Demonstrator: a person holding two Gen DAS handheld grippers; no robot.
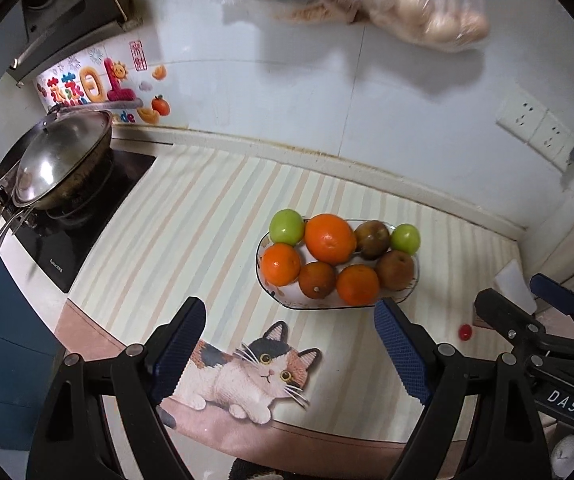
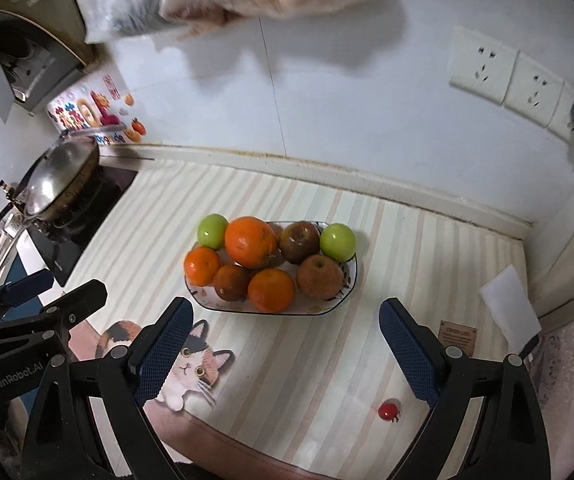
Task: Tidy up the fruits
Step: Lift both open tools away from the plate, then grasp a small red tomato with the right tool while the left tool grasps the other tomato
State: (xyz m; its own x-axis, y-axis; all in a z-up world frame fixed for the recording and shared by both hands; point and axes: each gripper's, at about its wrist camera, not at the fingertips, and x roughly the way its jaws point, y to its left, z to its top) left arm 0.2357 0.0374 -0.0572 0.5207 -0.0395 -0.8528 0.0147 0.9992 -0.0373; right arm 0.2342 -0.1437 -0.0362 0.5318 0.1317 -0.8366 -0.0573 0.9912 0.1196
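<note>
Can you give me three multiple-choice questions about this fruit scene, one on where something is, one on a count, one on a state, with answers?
1. Where is the small red fruit?
A. On the plate
B. On the mat, apart from the plate
C. In the wok

2. How many green fruits lie on the plate?
A. One
B. Two
C. Four

3. How are the fingers of the right gripper?
A. Open, holding nothing
B. Shut on an orange
C. Shut on the plate rim

Answers: 1 B, it lies alone on the striped mat near the right gripper. 2 B, one green fruit sits at the plate's left end and another at its right end. 3 A, the two blue fingers stand wide apart with only the mat between them.
</note>
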